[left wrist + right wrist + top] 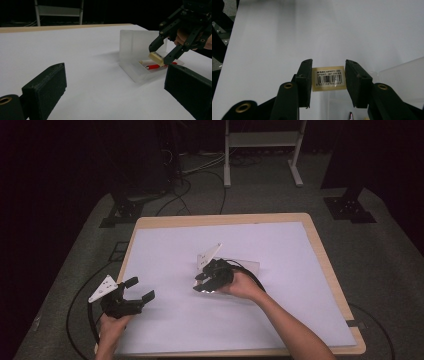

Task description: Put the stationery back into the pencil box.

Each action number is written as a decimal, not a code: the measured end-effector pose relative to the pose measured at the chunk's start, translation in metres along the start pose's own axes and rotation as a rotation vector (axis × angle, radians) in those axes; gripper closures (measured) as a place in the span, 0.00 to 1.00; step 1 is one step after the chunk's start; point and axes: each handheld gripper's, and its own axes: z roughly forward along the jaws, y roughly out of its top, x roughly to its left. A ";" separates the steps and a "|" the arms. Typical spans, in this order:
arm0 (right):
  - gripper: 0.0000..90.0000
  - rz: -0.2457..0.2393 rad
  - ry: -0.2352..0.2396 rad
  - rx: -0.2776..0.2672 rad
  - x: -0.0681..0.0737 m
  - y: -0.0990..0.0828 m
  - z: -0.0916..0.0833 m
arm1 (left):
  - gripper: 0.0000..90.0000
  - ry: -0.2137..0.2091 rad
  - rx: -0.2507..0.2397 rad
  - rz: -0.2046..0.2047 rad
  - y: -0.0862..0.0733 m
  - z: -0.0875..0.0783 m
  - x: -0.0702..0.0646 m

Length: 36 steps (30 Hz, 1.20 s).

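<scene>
Eraser between jaws of right gripper: pale label with barcode, small print line above, digit row beneath; characters too blurred to read with confidence. No other legible text.

Count on the table — one clear plastic box, open; one red pen inside it; one cream eraser with a barcode label. Claws: two — one left claw, one right claw.
</scene>
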 end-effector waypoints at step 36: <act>0.64 0.060 -0.028 0.025 -0.029 -0.011 0.026 | 0.04 -0.002 -0.003 -0.003 0.000 -0.001 0.001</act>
